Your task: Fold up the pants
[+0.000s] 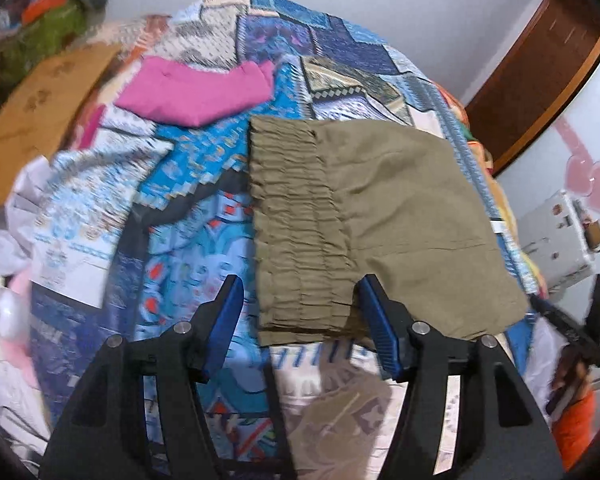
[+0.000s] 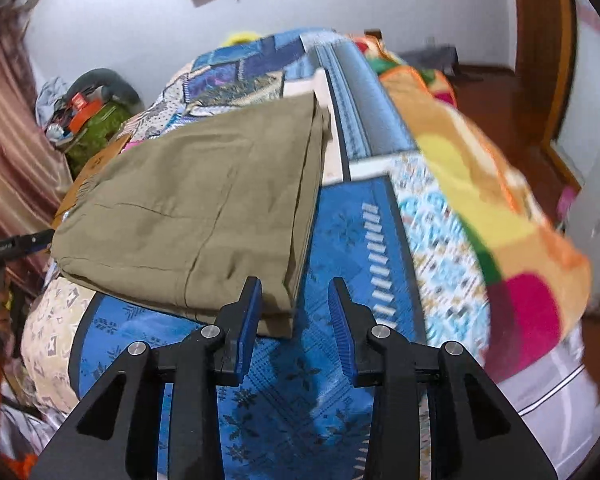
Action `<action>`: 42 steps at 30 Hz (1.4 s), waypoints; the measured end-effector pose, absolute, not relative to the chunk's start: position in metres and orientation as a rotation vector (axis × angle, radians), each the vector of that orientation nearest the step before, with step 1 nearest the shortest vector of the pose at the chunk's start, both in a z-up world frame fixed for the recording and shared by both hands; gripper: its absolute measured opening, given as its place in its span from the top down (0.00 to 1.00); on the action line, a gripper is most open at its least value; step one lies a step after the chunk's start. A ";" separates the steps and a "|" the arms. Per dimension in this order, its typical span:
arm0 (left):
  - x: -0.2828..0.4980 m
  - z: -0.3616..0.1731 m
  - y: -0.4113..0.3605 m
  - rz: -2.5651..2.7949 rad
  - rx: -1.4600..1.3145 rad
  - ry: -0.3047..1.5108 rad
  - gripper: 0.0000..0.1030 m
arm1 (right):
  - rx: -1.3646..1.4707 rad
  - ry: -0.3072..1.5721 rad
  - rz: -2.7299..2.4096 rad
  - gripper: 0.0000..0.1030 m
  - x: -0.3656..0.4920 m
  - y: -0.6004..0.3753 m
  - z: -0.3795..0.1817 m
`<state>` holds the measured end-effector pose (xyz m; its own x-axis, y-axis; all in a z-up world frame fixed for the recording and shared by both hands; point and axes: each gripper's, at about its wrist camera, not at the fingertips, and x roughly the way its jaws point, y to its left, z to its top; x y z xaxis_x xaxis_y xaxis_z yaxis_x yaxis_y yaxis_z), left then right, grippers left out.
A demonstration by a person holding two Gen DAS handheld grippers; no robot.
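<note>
Folded pants on the bed, both grippers released.

The olive pants (image 1: 380, 216) are seen lying folded into a compact rectangle on the blue patterned bedspread (image 1: 188, 208), with the gathered elastic waistband (image 1: 296, 216) turned toward the left gripper (image 1: 300, 300). The left gripper is held with its blue pads spread apart; the near corner of the waistband lies between them, but no pad is pressed on the cloth. The right gripper (image 2: 294, 300) is likewise released, its jaws standing apart at the near corner of the stacked leg edges, with nothing clamped. A pink garment (image 1: 196, 92) is laid farther back on the bedspread, well apart from the pants. A multicoloured blanket (image 2: 500, 208) is draped along the bed's right side.
</note>
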<state>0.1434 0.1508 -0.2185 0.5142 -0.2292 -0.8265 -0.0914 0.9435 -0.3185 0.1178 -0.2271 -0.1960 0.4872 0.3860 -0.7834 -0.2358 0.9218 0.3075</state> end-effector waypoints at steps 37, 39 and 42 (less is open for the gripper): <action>0.142 -0.183 0.137 0.016 -0.072 0.956 0.36 | -0.016 0.991 0.438 0.73 0.124 -0.210 -0.188; 0.155 -0.177 0.142 0.036 -0.064 0.943 0.35 | 0.009 0.959 0.429 0.57 0.133 -0.214 -0.180; 0.180 -0.173 0.148 0.056 -0.054 0.929 0.35 | 0.014 0.909 0.402 0.42 0.155 -0.217 -0.168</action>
<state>0.1802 0.1479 -0.1726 0.5972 0.0255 -0.8017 -0.0717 0.9972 -0.0217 0.1545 -0.2170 -0.1684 0.5455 0.3449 -0.7639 -0.3329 0.9256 0.1802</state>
